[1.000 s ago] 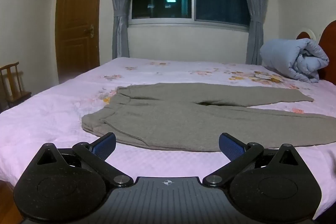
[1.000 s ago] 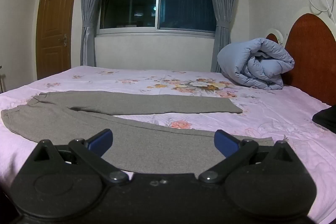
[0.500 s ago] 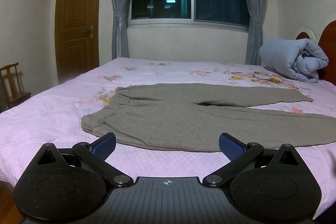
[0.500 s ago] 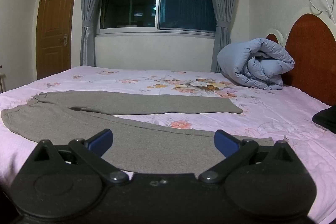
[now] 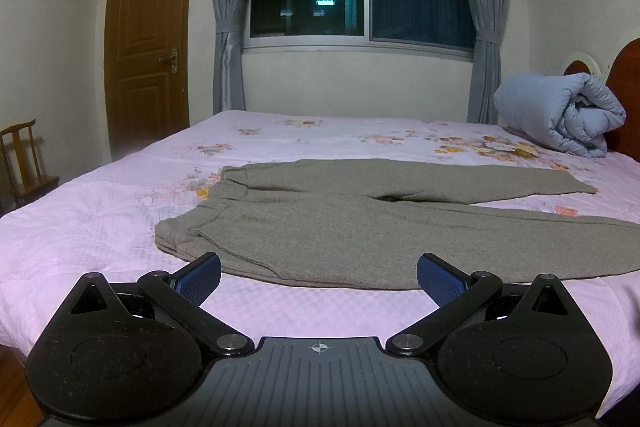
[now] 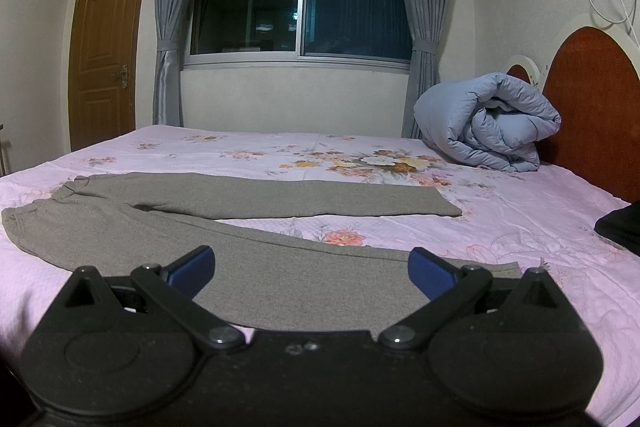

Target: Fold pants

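Note:
Grey pants [image 5: 360, 223] lie flat on the pink floral bed [image 5: 100, 211], waistband to the left, both legs spread apart toward the right. My left gripper [image 5: 319, 277] is open and empty, hovering at the near bed edge just in front of the waist and near leg. In the right wrist view the pants [image 6: 240, 227] stretch across the bed; my right gripper [image 6: 311, 273] is open and empty over the lower part of the near leg, whose cuff [image 6: 504, 269] shows beside the right finger.
A rolled blue duvet [image 6: 488, 123] lies by the red headboard [image 6: 588, 83] at the right. A dark object [image 6: 620, 227] sits at the bed's right edge. A wooden chair [image 5: 24, 163] stands left of the bed, near the door [image 5: 144, 43].

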A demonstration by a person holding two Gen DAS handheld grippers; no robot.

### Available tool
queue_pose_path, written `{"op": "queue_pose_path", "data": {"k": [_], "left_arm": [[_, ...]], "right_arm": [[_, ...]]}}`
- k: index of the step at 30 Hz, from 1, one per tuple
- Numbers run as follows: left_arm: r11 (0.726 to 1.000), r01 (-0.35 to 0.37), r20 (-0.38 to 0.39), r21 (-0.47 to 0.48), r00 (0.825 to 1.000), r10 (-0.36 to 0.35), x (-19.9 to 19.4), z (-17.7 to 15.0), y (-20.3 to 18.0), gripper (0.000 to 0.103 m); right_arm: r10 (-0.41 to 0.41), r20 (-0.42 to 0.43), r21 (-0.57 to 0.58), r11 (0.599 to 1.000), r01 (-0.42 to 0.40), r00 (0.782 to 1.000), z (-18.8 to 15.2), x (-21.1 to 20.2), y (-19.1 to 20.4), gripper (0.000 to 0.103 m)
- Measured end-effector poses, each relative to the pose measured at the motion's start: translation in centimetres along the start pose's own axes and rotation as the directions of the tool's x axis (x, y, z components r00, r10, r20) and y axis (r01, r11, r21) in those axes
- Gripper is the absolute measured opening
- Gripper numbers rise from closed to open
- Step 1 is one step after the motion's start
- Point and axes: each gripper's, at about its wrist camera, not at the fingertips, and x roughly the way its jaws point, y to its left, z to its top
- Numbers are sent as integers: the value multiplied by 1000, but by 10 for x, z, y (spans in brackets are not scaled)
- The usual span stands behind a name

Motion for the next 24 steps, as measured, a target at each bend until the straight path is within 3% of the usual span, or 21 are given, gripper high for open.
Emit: {"op": "queue_pose_path", "data": {"k": [24], "left_arm": [[1000, -1, -1, 3, 1000, 1, 1, 0, -2, 103]], "right_arm": [[-1, 0, -1, 1000, 1, 1000, 0, 0, 1, 97]]}}
